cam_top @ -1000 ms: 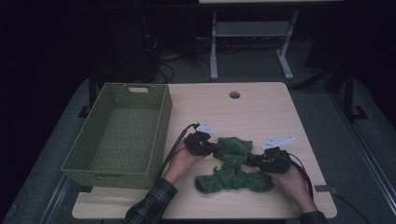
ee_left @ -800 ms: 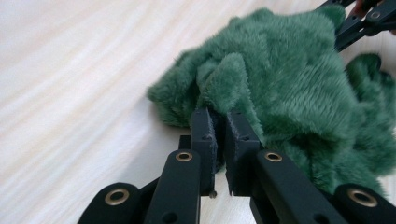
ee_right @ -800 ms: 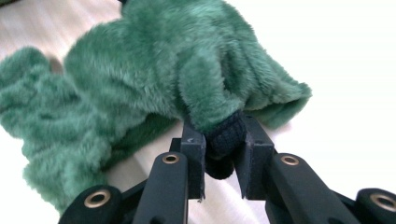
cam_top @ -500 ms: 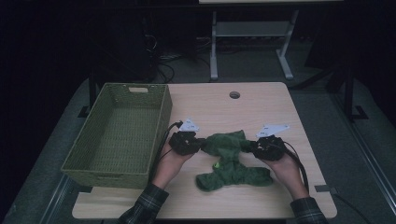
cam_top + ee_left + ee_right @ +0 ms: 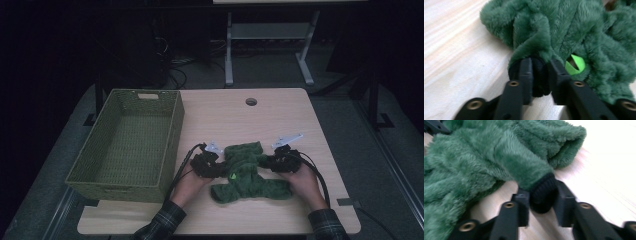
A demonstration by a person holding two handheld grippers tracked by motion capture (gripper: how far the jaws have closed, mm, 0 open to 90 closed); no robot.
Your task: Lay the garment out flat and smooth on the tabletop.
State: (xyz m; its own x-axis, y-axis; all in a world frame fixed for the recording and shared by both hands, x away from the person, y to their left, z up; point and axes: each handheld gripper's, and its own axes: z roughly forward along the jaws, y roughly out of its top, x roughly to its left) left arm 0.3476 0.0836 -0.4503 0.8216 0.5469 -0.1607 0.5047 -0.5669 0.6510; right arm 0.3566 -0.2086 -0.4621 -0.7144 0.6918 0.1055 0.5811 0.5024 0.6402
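Each gripper, left (image 5: pixel 540 75) and right (image 5: pixel 541 200), just opening, straddles a garment (image 5: pixel 247 170) cuff.

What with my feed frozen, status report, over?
Left gripper, right gripper: jaws just opening, a black cuff between each. Fluffy dark green garment lying on wooden table. Green woven basket left, nothing blocking.
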